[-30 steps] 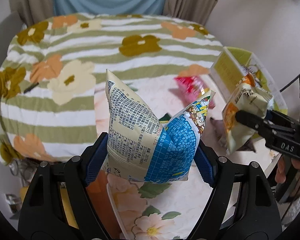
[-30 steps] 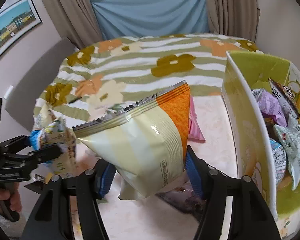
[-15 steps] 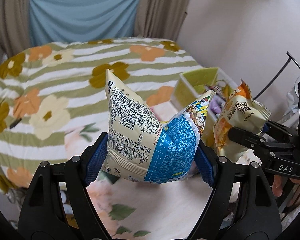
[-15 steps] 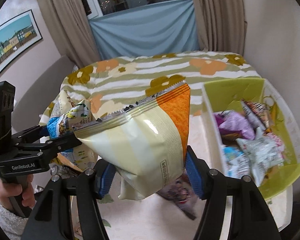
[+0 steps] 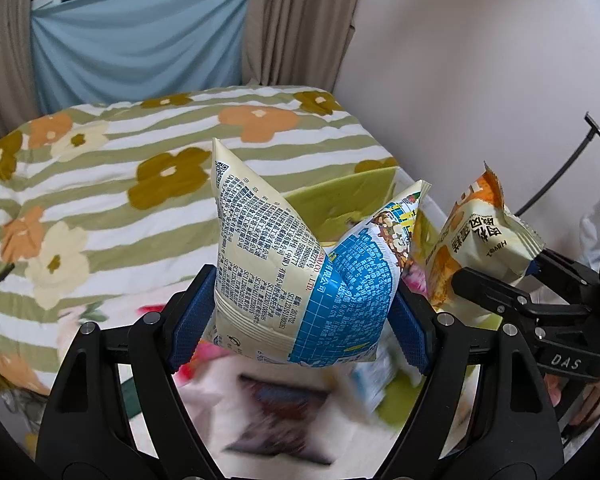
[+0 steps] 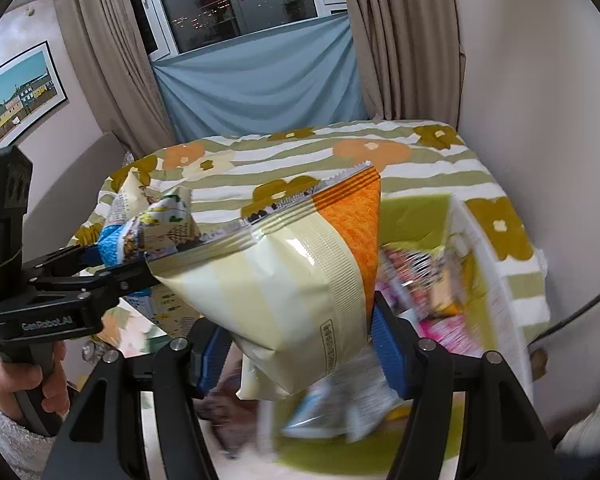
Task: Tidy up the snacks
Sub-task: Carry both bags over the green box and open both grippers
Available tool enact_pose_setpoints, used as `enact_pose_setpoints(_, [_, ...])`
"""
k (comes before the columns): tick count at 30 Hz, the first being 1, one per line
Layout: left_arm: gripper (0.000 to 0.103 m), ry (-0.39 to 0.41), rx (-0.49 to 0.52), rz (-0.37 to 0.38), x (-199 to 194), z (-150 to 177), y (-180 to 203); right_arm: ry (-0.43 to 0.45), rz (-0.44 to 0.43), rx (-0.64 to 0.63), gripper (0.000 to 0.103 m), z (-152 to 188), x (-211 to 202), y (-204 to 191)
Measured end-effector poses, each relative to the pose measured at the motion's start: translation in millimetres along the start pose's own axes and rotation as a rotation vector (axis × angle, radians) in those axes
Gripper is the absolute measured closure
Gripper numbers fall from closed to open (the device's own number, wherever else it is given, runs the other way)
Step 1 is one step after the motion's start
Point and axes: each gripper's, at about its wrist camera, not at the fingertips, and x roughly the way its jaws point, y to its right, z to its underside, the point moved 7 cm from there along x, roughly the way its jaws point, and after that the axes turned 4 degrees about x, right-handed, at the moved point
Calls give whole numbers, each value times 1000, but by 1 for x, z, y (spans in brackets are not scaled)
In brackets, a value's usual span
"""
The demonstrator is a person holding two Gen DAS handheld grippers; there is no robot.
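My left gripper (image 5: pixel 300 320) is shut on a cream and blue snack bag (image 5: pixel 296 280), held up in the air; it also shows in the right wrist view (image 6: pixel 148 228). My right gripper (image 6: pixel 300 344) is shut on a cream and orange snack bag (image 6: pixel 292 280), which shows at the right of the left wrist view (image 5: pixel 480 248). Both bags hang over or beside the yellow-green snack box (image 6: pixel 496 280), which holds several packets. The box's green wall shows behind my left bag (image 5: pixel 340 200).
A dark packet (image 5: pixel 284 412) lies blurred on the floral surface below my left gripper. A striped floral bedspread (image 5: pixel 100 184) covers the bed behind. The wall (image 5: pixel 480 80) is close on the right. A black cable (image 5: pixel 560 176) runs along it.
Both grippers have risen and swung right with their bags, toward the green box. The views now look over the box from higher up, and the foreground is motion-blurred.
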Motion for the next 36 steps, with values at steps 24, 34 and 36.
enact_pose_setpoints(24, [7,-185,-70,-86,126,-26,49,-109,-45,37,43,-24,35,125])
enact_pose_setpoints(34, [7,-189,-82,-74,103,2,35,-144,-17,39,43,-25,46,124])
enact_pose_setpoints(36, [7,-190,-84,-75,100,7,33,-158,0,19,43,-26,51,122])
